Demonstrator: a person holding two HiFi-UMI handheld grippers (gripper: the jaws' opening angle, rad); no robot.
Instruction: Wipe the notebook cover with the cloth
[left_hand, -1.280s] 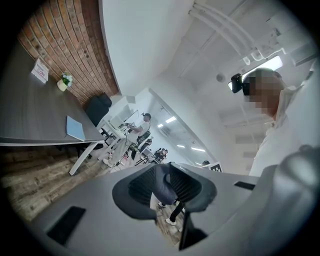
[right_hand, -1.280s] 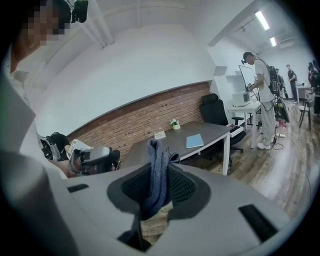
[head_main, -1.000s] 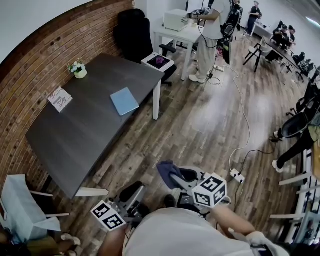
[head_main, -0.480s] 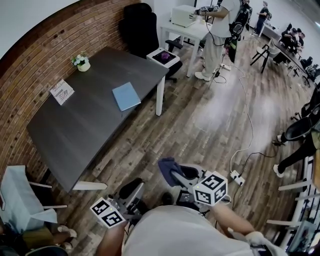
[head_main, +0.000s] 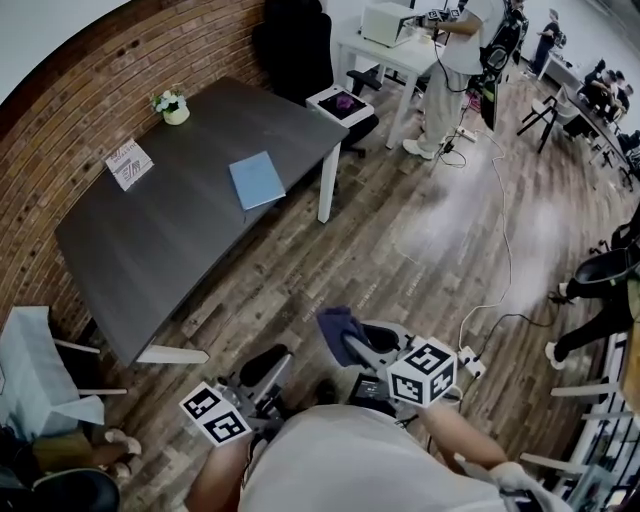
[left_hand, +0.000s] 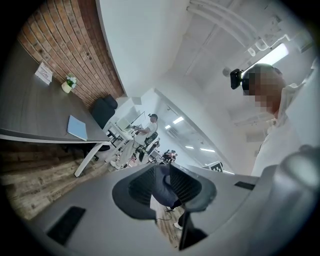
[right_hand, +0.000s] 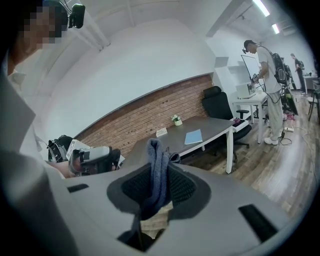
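Note:
The light blue notebook (head_main: 256, 180) lies flat near the right end of the dark table (head_main: 150, 240), far from both grippers. It also shows small in the left gripper view (left_hand: 76, 128) and the right gripper view (right_hand: 193, 137). My right gripper (head_main: 350, 345) is held low over the wooden floor, shut on a dark blue cloth (head_main: 338, 328). The cloth (right_hand: 157, 170) stands folded between the jaws of the right gripper (right_hand: 157, 187). My left gripper (head_main: 265, 368) hangs beside it to the left. The left gripper (left_hand: 161, 187) has a narrow gap between its jaws and holds nothing.
On the table's far end stand a small flower pot (head_main: 175, 108) and a printed card (head_main: 130, 165). A black office chair (head_main: 300, 40), a white desk (head_main: 390, 45) and a standing person (head_main: 450, 70) are beyond it. A cable (head_main: 505, 260) runs across the floor; a white chair (head_main: 40, 370) is at left.
The head view has drifted, so the table and notebook sit slightly higher in the frame. Both grippers keep their places, and the cloth stays in the right one.

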